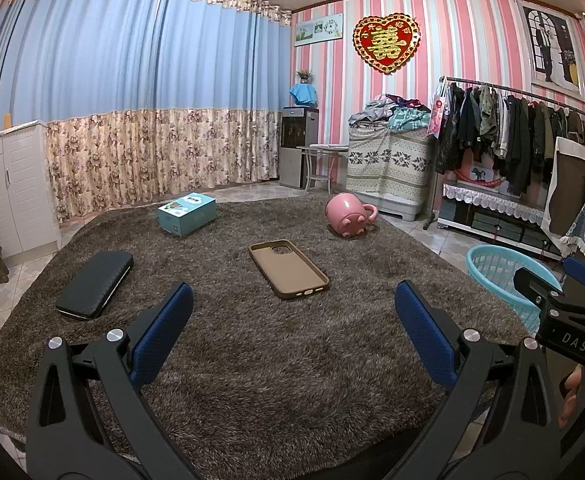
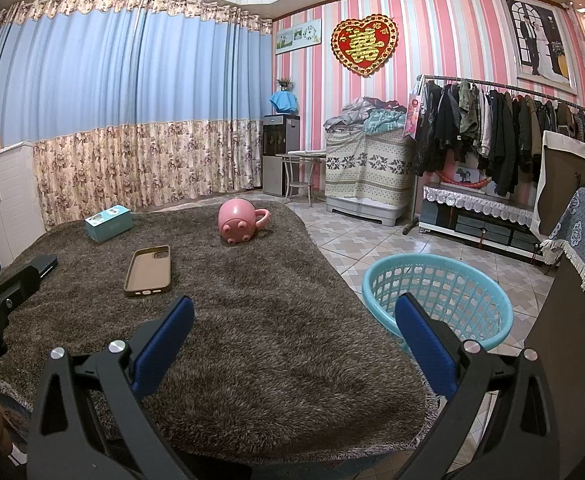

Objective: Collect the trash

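Left gripper (image 1: 292, 320): held level above the rug (image 1: 272, 380), jaws spread wide, nothing between the blue pads. Right gripper (image 2: 292, 328): held likewise over the rug's right edge, jaws spread, empty.

On the rug (image 1: 252, 360): a wallet (image 1: 94, 290) at left, a phone case (image 1: 288, 269) at centre, a box (image 1: 187, 213) behind them, a mug (image 1: 348, 215) on its side far right. A basket (image 2: 438, 300) stands on the floor just right of the rug.
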Available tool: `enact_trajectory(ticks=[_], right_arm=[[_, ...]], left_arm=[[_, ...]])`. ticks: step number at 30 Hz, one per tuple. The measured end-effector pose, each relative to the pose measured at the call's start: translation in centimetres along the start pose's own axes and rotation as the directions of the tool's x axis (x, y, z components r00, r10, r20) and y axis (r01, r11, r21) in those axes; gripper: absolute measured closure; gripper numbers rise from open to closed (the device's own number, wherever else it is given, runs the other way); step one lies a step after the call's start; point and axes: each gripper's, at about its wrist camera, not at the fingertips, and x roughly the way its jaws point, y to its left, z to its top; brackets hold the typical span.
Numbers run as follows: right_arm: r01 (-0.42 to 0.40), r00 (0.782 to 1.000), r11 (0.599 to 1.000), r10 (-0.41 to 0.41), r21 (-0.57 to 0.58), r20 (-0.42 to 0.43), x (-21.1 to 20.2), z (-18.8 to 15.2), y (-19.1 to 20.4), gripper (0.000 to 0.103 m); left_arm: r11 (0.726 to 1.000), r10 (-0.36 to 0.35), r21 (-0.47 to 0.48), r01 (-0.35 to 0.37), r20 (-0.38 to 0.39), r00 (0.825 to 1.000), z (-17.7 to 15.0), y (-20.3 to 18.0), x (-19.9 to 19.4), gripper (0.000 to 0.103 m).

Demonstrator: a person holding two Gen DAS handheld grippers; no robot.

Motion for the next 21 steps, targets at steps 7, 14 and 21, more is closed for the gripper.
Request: enact_trajectory(ticks=[7,14,21], right_arm=[[0.000,1.000,1.000,0.000,0.000,0.000,0.02,-0.04,0.01,0.004],[0.000,1.000,1.000,0.000,0.000,0.002,0.00,-0.05,0.00,0.005],[0.001,1.000,1.000,-0.001,-0.001,0.001,0.04,-0.08,0.01,0.004]], left_arm=[[1.000,-0.001,-0.001,0.001,0.003,1.000,-0.01,0.00,-0.01,0.005],[1.000,0.002,0.000,-0.002,0.007,1.000,-0.05,-0.07,-0.02,0.005],[1.000,0.006,0.008,-0.007,0.020,1.000,0.22,-0.76,-0.11,0.005]])
